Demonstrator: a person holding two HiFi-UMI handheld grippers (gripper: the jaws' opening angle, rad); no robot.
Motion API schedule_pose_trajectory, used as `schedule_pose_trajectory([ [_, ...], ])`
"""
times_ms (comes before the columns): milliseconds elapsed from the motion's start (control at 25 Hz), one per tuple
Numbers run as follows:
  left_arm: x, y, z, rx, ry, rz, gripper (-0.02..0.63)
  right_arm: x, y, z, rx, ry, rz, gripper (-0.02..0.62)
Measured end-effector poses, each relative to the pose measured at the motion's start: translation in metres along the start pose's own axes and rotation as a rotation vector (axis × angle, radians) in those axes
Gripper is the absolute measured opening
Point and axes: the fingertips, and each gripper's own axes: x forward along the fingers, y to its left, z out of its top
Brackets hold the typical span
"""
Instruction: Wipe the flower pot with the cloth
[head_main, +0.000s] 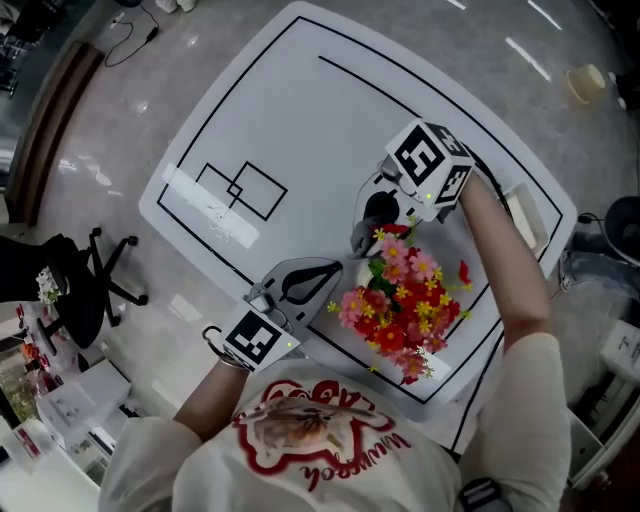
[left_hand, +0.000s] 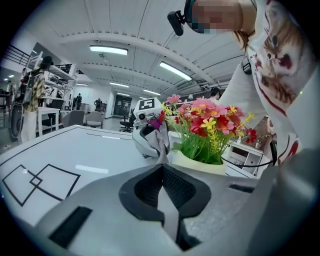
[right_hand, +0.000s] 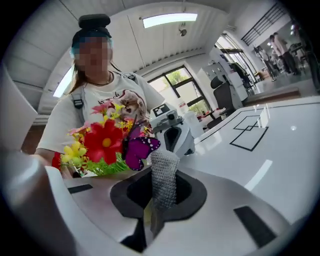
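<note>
From the head view I am looking down on a white table marked with black lines, and the flower pot is standing near its close right corner, its body hidden under a bunch of red, pink and yellow flowers. I am holding the left gripper just beside the flowers on their left, pointing its fingers toward them, while the right gripper is reaching in from the far side with its fingers angled down at the bunch. In the left gripper view I am seeing the fingers pressed together with nothing between them, the tips of the left gripper aiming at the cream rim of the flower pot, which is sitting on the table just ahead. Beyond it the right gripper is dangling a grey cloth right at the pot's left side, though I cannot tell whether it is touching. In the right gripper view the fingers of the right gripper are clamping on the knitted grey cloth, which is sticking up out of them. A purple butterfly is perching among the flowers just to the left, and the left gripper is facing me across the table.
</note>
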Motion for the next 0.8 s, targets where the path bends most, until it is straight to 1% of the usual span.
schedule_pose_trajectory([
  [160, -0.002, 0.002, -0.002, -0.012, 0.004, 0.013, 0.002, 0.012, 0.005, -0.005, 0.015, 0.02, 0.054, 0.023],
  [280, -0.003, 0.005, -0.003, -0.014, 0.0, 0.024, 0.002, 0.012, 0.006, -0.009, 0.037, 0.035, 0.061, 0.023],
  [400, -0.003, 0.004, -0.003, -0.018, -0.004, 0.028, 0.002, 0.007, 0.007, -0.017, 0.062, 0.063, 0.032, 0.023],
  [560, -0.002, 0.001, -0.002, -0.007, -0.006, 0.024, 0.002, 0.001, 0.011, -0.022, 0.082, 0.065, -0.013, 0.023],
  [720, -0.001, -0.002, -0.001, -0.022, 0.002, 0.029, 0.002, -0.004, 0.013, -0.029, 0.104, 0.066, -0.079, 0.023],
  [800, 0.001, -0.002, 0.001, -0.007, -0.002, 0.026, 0.002, -0.007, 0.014, -0.035, 0.105, 0.076, -0.12, 0.023],
])
